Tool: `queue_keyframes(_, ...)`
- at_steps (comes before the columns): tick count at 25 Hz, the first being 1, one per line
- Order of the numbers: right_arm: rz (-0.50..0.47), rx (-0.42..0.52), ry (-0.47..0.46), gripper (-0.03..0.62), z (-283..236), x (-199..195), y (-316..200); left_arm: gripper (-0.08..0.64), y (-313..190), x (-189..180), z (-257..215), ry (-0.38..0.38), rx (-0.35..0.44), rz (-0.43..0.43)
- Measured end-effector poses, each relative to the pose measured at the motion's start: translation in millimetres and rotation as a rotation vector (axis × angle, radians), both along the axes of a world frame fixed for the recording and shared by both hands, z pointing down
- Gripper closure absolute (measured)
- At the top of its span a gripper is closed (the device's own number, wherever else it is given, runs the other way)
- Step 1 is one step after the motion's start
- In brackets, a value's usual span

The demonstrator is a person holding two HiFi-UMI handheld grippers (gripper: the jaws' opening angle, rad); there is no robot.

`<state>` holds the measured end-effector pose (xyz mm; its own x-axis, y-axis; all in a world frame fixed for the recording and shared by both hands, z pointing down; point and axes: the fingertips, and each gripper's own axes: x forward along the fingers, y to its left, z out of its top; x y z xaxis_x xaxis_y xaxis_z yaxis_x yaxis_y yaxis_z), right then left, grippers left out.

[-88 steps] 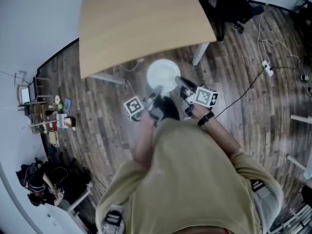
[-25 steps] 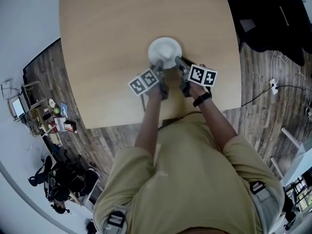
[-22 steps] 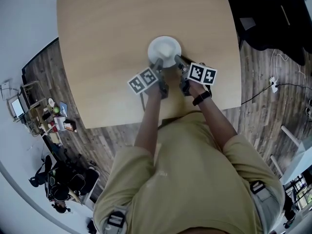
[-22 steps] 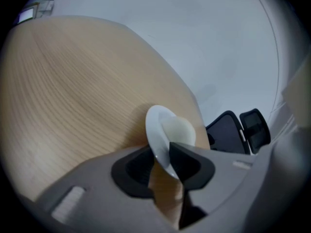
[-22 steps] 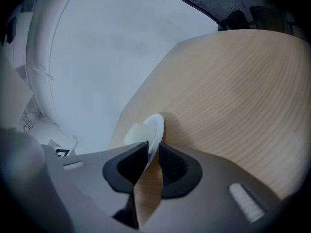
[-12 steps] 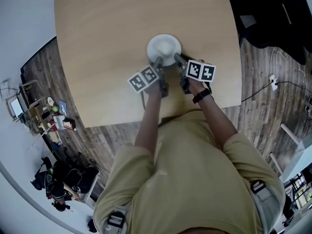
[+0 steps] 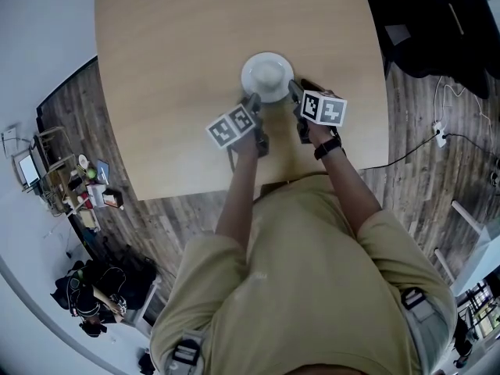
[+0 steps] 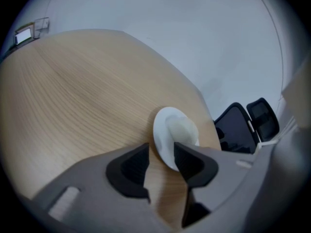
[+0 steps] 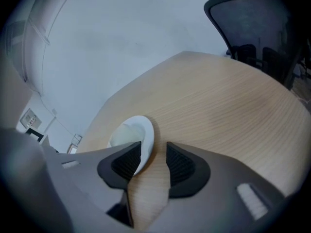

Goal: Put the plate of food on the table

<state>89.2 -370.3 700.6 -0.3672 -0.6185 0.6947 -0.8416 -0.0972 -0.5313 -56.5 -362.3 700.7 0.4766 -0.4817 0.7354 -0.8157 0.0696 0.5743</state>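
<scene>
Both bare forearms reach straight forward, side by side, over the near edge of the light wooden table [image 7: 172, 61]. The left gripper [image 8: 161, 149] points at the near-left rim of the round white plate [image 7: 248, 69]. Its jaws are parted, and the rim shows in the gap with wood beside it. The right gripper [image 9: 153, 148] sits just near-right of the plate, its jaws likewise spread, with only wood between them. The plate lies flat on the table and carries a pale mound of food [image 7: 268, 74]. Left of and beyond the plate the tabletop stretches wide. The table's right edge lies nearer, with a black office chair [image 8: 240, 127] past it.
</scene>
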Motion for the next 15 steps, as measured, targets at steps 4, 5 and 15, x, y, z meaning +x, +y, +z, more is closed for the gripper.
queue_keyframes(4,-0.033,0.066,0.062,0.425,-9.7,8.9,5.9,0.396,3.0,-9.7,-11.8,-0.001,0.043,-0.005)
queue_keyframes(5,-0.040,0.092,0.078,0.425,-15.3,9.7,8.7,0.396,4.5,-11.3,-16.7,0.000,0.060,-0.002)
queue_keyframes(15,-0.127,0.403,0.258,0.491,-101.2,-4.6,64.8,0.384,40.7,-24.0,-97.3,-0.096,0.405,0.156)
